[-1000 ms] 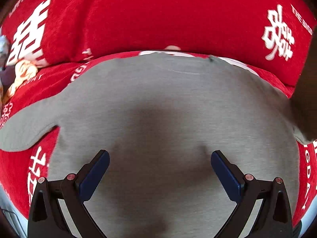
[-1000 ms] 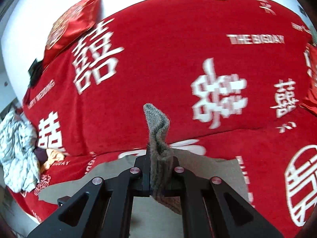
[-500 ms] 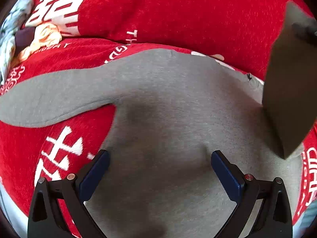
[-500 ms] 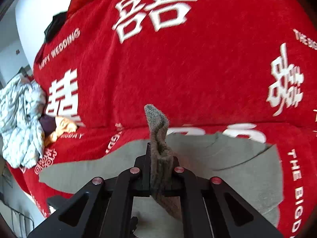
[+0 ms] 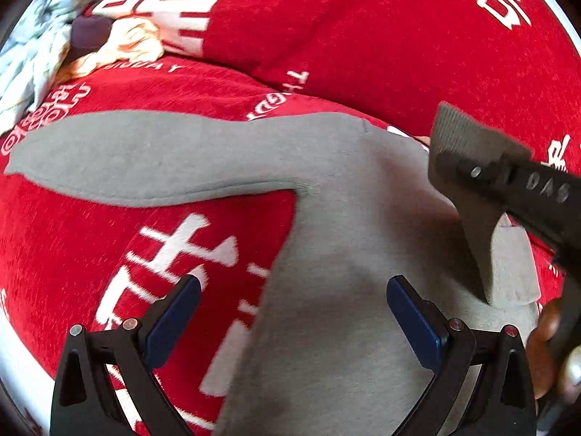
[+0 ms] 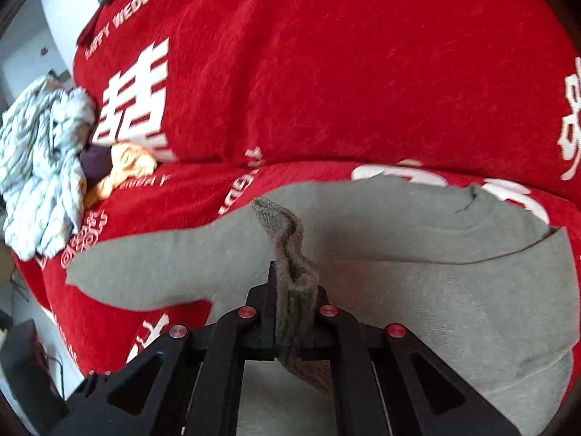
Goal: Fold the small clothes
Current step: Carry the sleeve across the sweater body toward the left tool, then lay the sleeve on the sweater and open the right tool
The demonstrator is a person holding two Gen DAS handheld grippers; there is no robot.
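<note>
Right wrist view: right gripper hides the pinched grey sweatshirt sleeve's cuff end

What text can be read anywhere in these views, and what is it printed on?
"HAPPY WEDDING": white letters on the red blanket, right wrist view.
"DAS": letters on the black arm of the right claw, left wrist view; more may be cut off.
Large white Chinese characters on the blanket: cropped or blurred, not readable.
Small curved white lettering near the gray sweater: blurred, unreadable.
</note>
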